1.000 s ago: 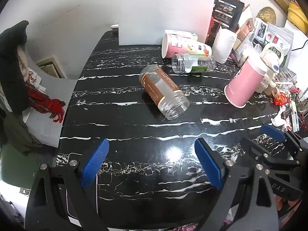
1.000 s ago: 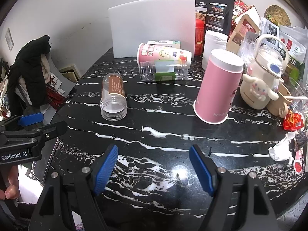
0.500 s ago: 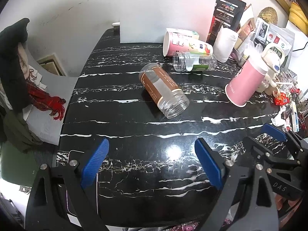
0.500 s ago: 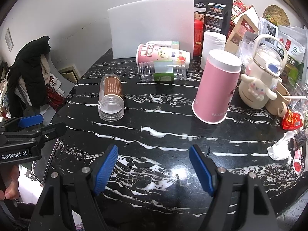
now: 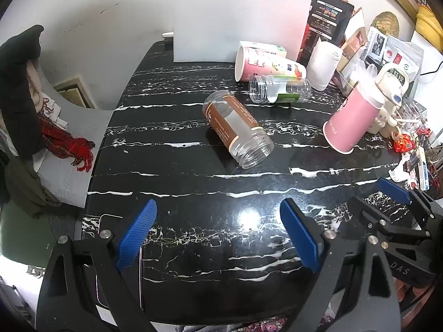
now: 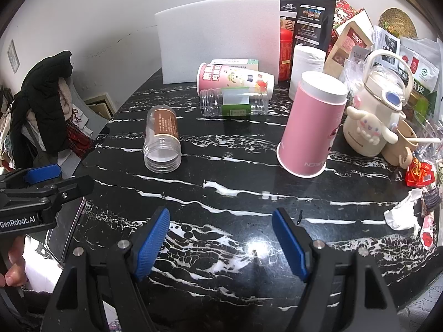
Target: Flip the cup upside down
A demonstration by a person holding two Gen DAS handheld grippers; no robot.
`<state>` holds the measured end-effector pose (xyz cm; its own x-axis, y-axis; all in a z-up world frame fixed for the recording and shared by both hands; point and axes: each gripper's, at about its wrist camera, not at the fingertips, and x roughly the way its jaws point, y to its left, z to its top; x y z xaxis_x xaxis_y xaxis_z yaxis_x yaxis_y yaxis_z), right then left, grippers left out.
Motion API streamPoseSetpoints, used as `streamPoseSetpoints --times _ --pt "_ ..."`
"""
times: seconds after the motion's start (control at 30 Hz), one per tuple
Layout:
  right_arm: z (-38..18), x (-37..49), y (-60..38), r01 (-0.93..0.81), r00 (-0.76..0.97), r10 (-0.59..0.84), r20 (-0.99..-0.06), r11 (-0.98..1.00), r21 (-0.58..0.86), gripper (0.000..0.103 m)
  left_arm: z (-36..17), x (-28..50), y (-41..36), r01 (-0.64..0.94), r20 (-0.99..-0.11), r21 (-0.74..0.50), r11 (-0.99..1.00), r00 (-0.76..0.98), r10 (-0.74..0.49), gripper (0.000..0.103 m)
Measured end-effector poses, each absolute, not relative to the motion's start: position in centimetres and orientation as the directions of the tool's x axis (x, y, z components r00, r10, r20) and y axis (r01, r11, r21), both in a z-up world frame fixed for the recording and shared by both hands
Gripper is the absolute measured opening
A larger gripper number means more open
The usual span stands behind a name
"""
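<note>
A pink paper cup (image 6: 311,126) stands mouth-down on the black marble table (image 6: 221,207), right of centre; it also shows in the left wrist view (image 5: 351,121). A second pink printed cup (image 6: 232,77) lies on its side at the back, also in the left wrist view (image 5: 265,62). My right gripper (image 6: 220,243) is open and empty over the near table edge, well short of the cups. My left gripper (image 5: 217,235) is open and empty, near the front edge; it also shows in the right wrist view (image 6: 41,182).
A clear jar with a brown label (image 6: 163,138) lies on its side left of centre. A clear bottle with a green label (image 6: 234,102) lies behind it. A white kettle (image 6: 379,116), snack bags and wrappers crowd the right. A white foam board (image 6: 218,36) stands at the back.
Both grippers have pulled back slightly from the table's objects. Both stay open and empty. Nothing on the table has moved.
</note>
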<state>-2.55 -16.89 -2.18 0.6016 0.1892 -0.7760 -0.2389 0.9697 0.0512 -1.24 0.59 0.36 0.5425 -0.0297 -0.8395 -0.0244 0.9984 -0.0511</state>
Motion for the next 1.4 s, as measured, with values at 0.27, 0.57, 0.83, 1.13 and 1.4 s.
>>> streamPoseSetpoints --times 0.27,0.57,0.83,1.13,1.4 --pt "-2.1 -2.6 -16.8 -0.237 0.603 0.185 -0.776 0.970 0.047 0.077 0.5 -1.5 0.3 -0.017 -0.840 -0.047 0.999 0.542 -0.030 0.090" --pt "-2.2 -2.7 -16.9 -0.238 0.601 0.185 -0.778 0.970 0.046 0.077 0.5 -1.5 0.1 -0.018 -0.840 -0.052 0.998 0.541 -0.034 0.090" --pt "-2.2 -2.5 -17.2 -0.245 0.599 0.188 -0.779 0.969 0.045 0.077 0.8 -1.2 -0.3 -0.015 -0.840 -0.045 0.999 0.541 -0.030 0.090" --pt "-2.1 -1.8 -17.8 -0.251 0.601 0.187 -0.777 0.967 0.039 0.077 1.2 0.3 -1.1 -0.012 -0.842 -0.044 0.999 0.539 -0.031 0.090" --pt "-2.1 -0.1 -18.5 -0.249 0.604 0.183 -0.776 0.968 0.034 0.077 0.9 3.7 -1.8 -0.020 -0.845 -0.065 0.998 0.533 -0.045 0.090"
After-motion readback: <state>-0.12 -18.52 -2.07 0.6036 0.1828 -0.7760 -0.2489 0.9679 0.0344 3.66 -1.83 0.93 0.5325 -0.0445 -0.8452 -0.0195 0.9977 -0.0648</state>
